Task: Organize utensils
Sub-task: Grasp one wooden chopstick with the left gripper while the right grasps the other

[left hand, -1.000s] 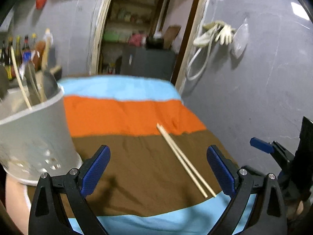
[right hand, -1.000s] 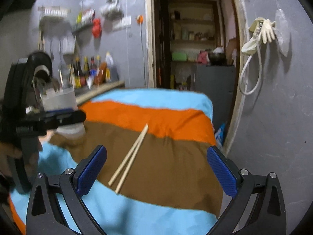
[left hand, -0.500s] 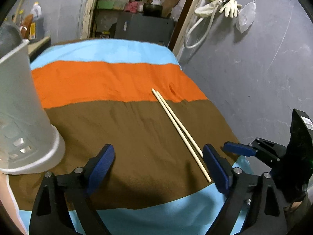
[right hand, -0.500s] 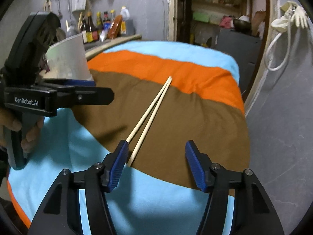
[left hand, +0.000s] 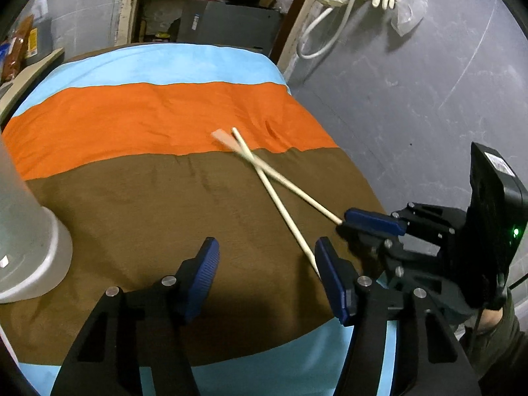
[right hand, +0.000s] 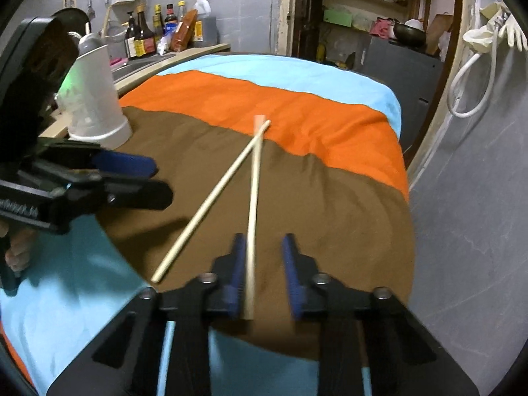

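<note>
Two pale wooden chopsticks lie crossed on the striped cloth. One chopstick (right hand: 252,211) runs between the fingers of my right gripper (right hand: 263,264), against its left pad; the jaws stand narrowly apart around its near end. That chopstick (left hand: 287,181) shows in the left wrist view reaching into the right gripper (left hand: 371,224). The other chopstick (left hand: 280,208) (right hand: 211,201) lies flat, its near end beside the right finger of my left gripper (left hand: 265,272). My left gripper is open and empty above the brown stripe. A white utensil holder (right hand: 95,99) (left hand: 26,247) stands at the left.
The cloth-covered table (left hand: 138,198) has blue, orange and brown stripes; its right edge drops off next to a grey wall (left hand: 412,99). Bottles (right hand: 155,29) stand on a counter behind the holder. A doorway with shelves (right hand: 363,16) lies beyond the far end.
My right gripper has moved in and narrowed its jaws around one chopstick's near end, swinging it so the two now cross. My left gripper has narrowed and dropped closer to the cloth.
</note>
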